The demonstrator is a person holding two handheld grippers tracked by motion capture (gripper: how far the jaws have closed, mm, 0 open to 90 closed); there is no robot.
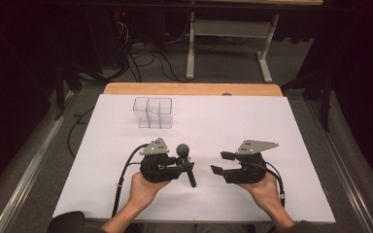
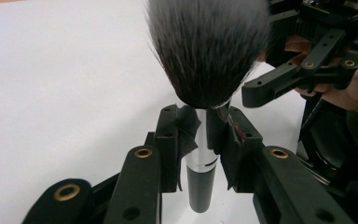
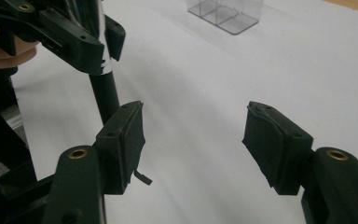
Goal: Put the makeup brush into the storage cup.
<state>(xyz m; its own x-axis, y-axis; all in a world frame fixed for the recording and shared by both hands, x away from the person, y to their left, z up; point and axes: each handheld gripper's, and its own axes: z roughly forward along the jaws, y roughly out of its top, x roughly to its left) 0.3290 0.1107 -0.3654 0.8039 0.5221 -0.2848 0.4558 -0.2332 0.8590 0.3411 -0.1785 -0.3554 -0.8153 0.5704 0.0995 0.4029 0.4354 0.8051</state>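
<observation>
White table (image 1: pixel 272 126): left gripper (image 1: pixel 187 167) jaws clamped on makeup brush (image 1: pixel 186 162); right gripper (image 1: pixel 219 162) jaws apart, seemingly empty.

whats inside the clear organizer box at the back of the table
The clear organizer box looks empty: its dividers and the white table cover show through every compartment. Its near corner is cut off in the right gripper view, but the high view shows nothing there.

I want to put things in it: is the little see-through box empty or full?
Empty. The clear box stands upright on the white table, and its compartments show nothing inside. The brush sits in the left gripper.
</observation>
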